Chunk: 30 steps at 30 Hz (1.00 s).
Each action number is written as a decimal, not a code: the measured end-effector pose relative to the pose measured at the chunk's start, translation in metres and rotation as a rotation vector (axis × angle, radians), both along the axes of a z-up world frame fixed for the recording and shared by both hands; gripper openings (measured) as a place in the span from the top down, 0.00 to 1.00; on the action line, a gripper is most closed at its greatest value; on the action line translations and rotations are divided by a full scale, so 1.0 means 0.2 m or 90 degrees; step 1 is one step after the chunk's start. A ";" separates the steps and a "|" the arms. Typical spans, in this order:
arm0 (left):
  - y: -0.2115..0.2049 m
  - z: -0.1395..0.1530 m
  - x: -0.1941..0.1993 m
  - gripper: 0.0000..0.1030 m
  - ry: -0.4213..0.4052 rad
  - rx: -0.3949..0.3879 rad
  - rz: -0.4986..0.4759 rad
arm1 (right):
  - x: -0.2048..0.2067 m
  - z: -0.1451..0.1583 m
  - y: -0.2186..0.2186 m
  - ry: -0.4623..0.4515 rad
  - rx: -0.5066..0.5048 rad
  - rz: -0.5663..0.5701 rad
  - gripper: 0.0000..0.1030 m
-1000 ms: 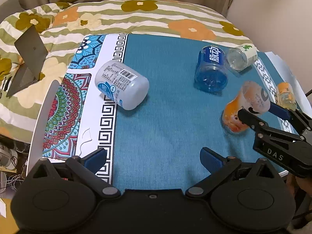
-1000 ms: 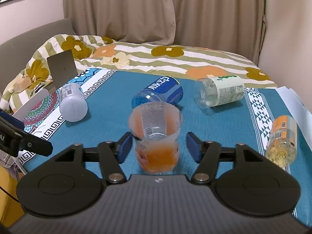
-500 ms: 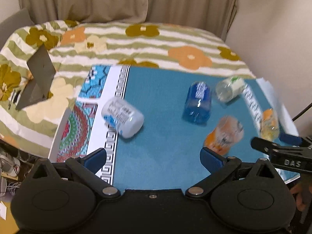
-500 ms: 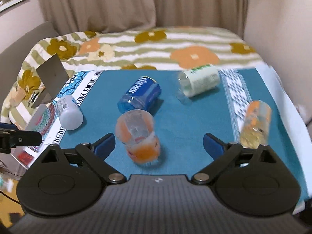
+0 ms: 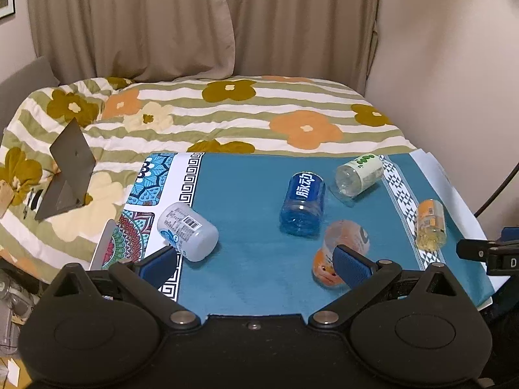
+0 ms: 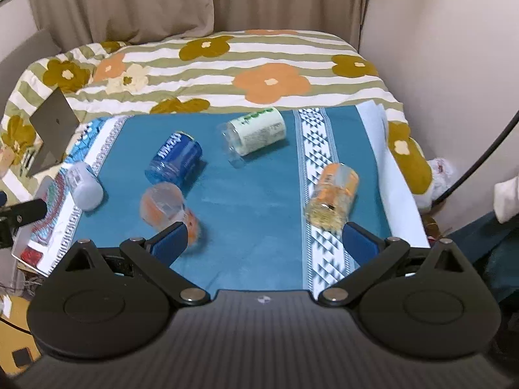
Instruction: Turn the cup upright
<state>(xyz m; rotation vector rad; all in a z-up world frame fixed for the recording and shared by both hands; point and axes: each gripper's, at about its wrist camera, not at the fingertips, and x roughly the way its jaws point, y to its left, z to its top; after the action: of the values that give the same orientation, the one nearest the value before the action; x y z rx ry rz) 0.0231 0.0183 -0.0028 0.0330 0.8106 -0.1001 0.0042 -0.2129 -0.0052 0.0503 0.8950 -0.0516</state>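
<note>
Right wrist view: right gripper point(image 6: 266, 243) spread wide above upright cup point(image 6: 167, 209); left gripper point(image 5: 256, 262) likewise empty, parted.

The cloth point(image 5: 253, 227) was teal, edged with a black-and-white key border. The quilt point(image 5: 227, 113) bore olive and white stripes with orange and mustard flowers. One bottle point(image 5: 303, 202) was blue, another point(image 6: 334, 196) orange-labelled, the cup point(image 5: 343, 246) clear with orange print. The curtains point(image 5: 194, 22) were beige.

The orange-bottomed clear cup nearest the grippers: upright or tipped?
Upright, leaning slightly: the cup stands on its orange base on the teal cloth, open rim up; both grippers are open and clear.
</note>
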 end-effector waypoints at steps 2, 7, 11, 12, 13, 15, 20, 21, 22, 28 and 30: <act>-0.02 -0.01 -0.02 0.00 -0.006 0.004 -0.004 | -0.02 -0.01 -0.01 0.003 -0.001 -0.001 0.00; -0.04 -0.01 -0.05 0.00 -0.014 0.016 -0.007 | -0.06 -0.04 -0.01 0.008 0.003 -0.005 0.00; -0.05 -0.01 -0.06 0.00 -0.015 0.016 -0.005 | -0.06 -0.04 -0.02 0.009 0.000 -0.006 0.00; -0.06 -0.01 -0.06 0.00 -0.016 0.018 -0.007 | -0.06 -0.04 -0.02 0.009 0.000 -0.005 0.00; -0.06 -0.01 -0.07 0.00 -0.017 0.020 -0.008 | -0.06 -0.04 -0.02 0.008 -0.001 -0.006 0.00; -0.07 -0.01 -0.07 0.00 -0.018 0.024 -0.011 | -0.06 -0.04 -0.02 0.011 -0.001 -0.007 0.00; -0.08 0.00 -0.08 0.00 -0.021 0.031 -0.013 | -0.07 -0.04 -0.02 0.012 0.000 -0.007 0.00; -0.08 0.00 -0.08 0.00 -0.021 0.030 -0.013 | -0.07 -0.04 -0.02 0.012 0.000 -0.006 0.00; -0.08 0.00 -0.08 0.00 -0.022 0.030 -0.013 | -0.07 -0.04 -0.02 0.011 0.000 -0.005 0.00; -0.08 0.00 -0.08 0.00 -0.022 0.030 -0.013 | -0.07 -0.04 -0.02 0.010 -0.001 -0.004 0.00; -0.08 0.00 -0.08 0.00 -0.021 0.030 -0.013 | -0.07 -0.04 -0.02 0.011 -0.001 -0.004 0.00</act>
<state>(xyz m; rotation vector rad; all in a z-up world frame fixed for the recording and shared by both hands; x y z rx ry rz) 0.0065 0.0021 -0.0029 0.0876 0.7792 -0.0995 -0.0105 -0.2159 -0.0131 0.0517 0.9123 -0.0584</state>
